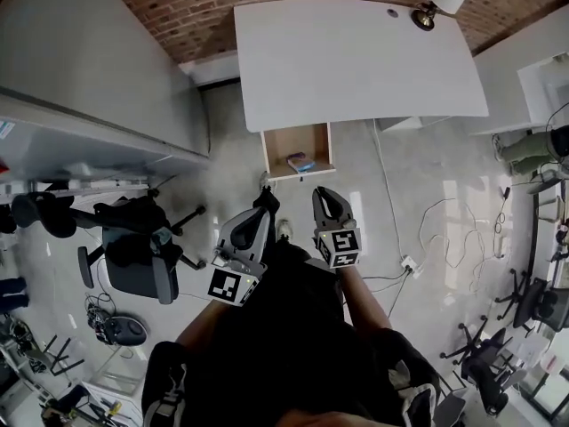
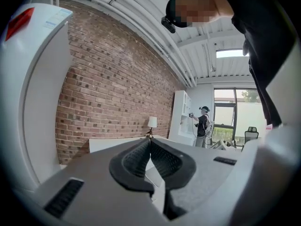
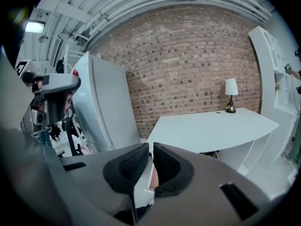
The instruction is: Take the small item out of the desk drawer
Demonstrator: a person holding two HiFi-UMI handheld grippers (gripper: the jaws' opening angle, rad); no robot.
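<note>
Both tongs are clenched with nothing between their pads. The left gripper (image 1: pixel 266 199) shows its ribbed pads meeting at the tips in the left gripper view (image 2: pixel 150 142). The right gripper (image 1: pixel 327 196) has its pads drawn together too, with only a sliver of gap in the right gripper view (image 3: pixel 151 147). In the head view the two are held side by side over the floor, just short of the drawer's front edge and touching nothing.

The drawer (image 1: pixel 276 146) stands pulled out from under the front edge of the white desk (image 1: pixel 356 60), toward its left corner. The small item (image 1: pixel 300 162), blue and pinkish, lies on the drawer's wooden bottom near the front edge, about midway along it.

A lamp (image 1: pixel 437 0) with a white shade stands at the far right corner of the desk, against the brick wall (image 1: pixel 178 7). A black office chair (image 1: pixel 133 252) sits well to the left of the drawer, and loose cables (image 1: pixel 444 221) trail over the floor to the right. A tall white cabinet (image 3: pixel 106 107) stands beside the desk's left edge.
</note>
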